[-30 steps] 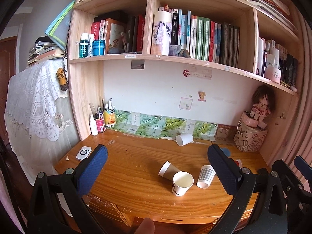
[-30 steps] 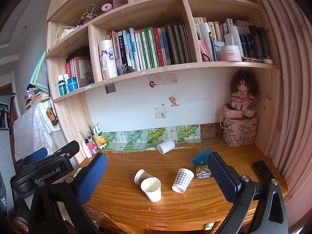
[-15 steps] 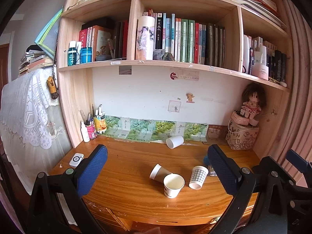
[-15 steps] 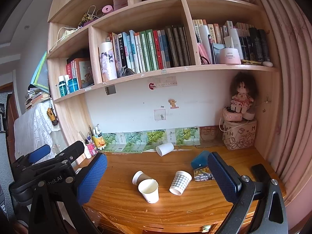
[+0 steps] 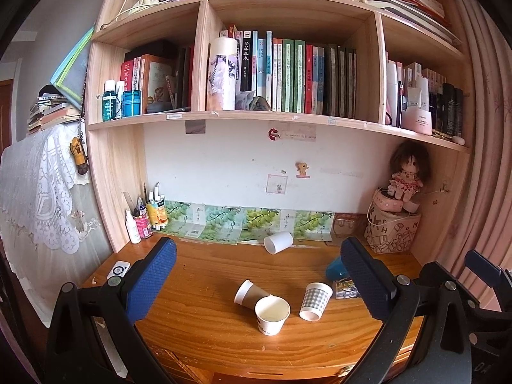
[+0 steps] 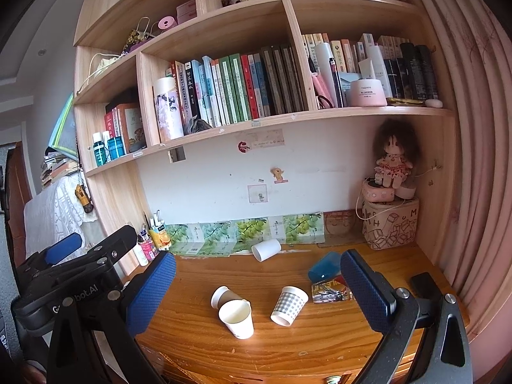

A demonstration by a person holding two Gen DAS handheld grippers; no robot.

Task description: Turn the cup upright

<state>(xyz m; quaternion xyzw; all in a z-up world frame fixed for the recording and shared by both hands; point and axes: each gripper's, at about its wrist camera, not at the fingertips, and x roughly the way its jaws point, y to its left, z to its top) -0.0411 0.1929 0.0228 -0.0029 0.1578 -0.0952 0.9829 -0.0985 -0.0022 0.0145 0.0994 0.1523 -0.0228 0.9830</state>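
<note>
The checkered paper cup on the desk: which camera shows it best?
The right wrist view: the checkered cup sits near centre, whole and unobstructed. The left wrist view also shows it, off to the right.

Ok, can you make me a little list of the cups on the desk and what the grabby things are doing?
upright cup: white cup, open end up
checked cup: upside down
brown cup: on its side, touching the white cup
far cup: plain white, on its side by the wall
left hand-held gripper: open, holding nothing
right hand-held gripper: open, holding nothing
desk: wooden
</note>
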